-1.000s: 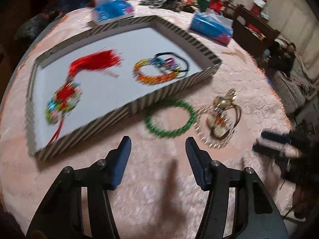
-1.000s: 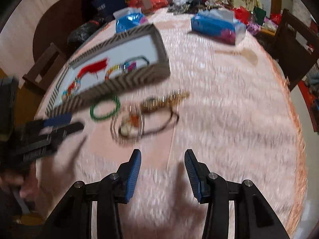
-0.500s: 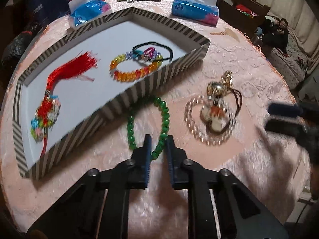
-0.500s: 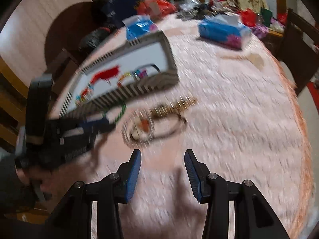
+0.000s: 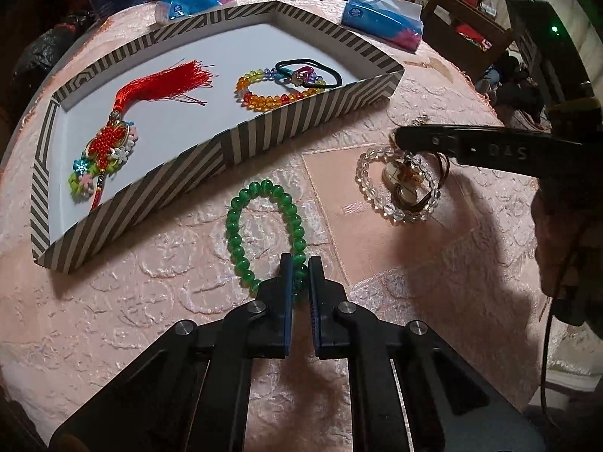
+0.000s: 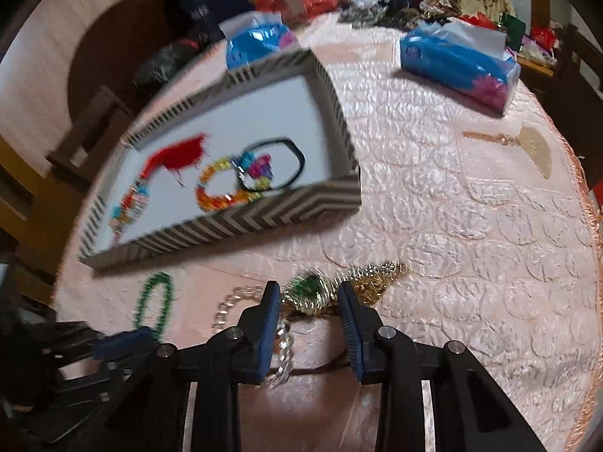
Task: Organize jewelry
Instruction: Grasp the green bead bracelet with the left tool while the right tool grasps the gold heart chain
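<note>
A striped tray (image 5: 264,139) holds a red tassel charm (image 5: 124,120), a rainbow bead bracelet (image 5: 264,98) and a black hair tie (image 5: 324,71). My left gripper (image 5: 299,267) is shut on the near side of a green bead bracelet (image 5: 241,233) lying on the pink cloth. My right gripper (image 6: 309,301) is open, its fingers straddling a gold ornament (image 6: 312,293) beside a clear bead bracelet (image 6: 282,354). The clear bracelet (image 5: 377,203) and right gripper (image 5: 471,147) also show in the left wrist view. The tray (image 6: 264,218) shows in the right wrist view.
Two blue tissue packs (image 5: 380,19) (image 5: 196,0) lie behind the tray. A small fan (image 6: 527,147) lies on the cloth at right. Clutter fills the table's far side. A dark chair (image 5: 463,34) stands beyond the table edge.
My left gripper shut and came down onto the green bracelet. My right gripper moved forward and down over the gold ornament and clear bracelet, staying open.
</note>
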`<state>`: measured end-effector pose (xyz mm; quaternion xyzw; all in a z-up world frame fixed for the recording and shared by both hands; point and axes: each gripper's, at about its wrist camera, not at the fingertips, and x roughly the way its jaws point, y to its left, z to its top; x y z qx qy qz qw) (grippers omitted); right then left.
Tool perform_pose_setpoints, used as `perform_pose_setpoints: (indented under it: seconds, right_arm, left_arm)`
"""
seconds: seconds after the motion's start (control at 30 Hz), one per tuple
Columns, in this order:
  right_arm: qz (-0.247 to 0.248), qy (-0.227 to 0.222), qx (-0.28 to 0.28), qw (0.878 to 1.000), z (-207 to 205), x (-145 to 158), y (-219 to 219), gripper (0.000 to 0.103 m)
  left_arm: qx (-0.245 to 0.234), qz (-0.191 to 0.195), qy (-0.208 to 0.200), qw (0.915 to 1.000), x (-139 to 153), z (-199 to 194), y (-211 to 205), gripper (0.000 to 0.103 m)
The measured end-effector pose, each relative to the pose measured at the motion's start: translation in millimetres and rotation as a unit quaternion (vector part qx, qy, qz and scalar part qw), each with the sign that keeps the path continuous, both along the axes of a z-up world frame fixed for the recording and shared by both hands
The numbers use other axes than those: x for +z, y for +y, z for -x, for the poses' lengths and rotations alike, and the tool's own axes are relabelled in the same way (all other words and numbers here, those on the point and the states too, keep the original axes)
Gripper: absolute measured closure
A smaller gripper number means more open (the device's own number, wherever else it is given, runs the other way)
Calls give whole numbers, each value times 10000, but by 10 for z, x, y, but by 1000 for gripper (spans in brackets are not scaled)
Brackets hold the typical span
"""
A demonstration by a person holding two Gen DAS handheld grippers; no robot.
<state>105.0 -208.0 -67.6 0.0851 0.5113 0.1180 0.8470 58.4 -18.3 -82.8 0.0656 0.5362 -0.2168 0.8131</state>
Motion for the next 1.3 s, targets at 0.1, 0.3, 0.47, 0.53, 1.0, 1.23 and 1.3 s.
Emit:
perform_pose_setpoints:
  seconds: [0.1,0.3,0.47,0.53,1.0,1.23,1.3]
  right_arm:
    - [195,-39,55,9998,-49,-7,74,71]
    - [206,-153,213,9994,-10,19,72,86]
    - [26,-307,211,9993,125,211,23,102]
    - [34,-257,219,9994,171,213,6,102]
    - [-77,-99,-825,9965,-12,31,-207,47]
    - [740,-154,-26,9971,-127,-40,161,41]
    - [1136,-307,224,9928,-91,-45,260,54]
  left_arm:
    - [18,30,-5,10000,53,-6,27,96]
    - [32,43,8,10000,81,25,53,96]
    - [45,22,12,10000,70,-3,7,96]
    - [61,23,20,10000,72,-1,7,96]
    - [215,97,101,9997,92,98,114,96]
    - [244,164,130,9995,91,80,126,96]
    - [246,177,129,9995,91,78,129,96]
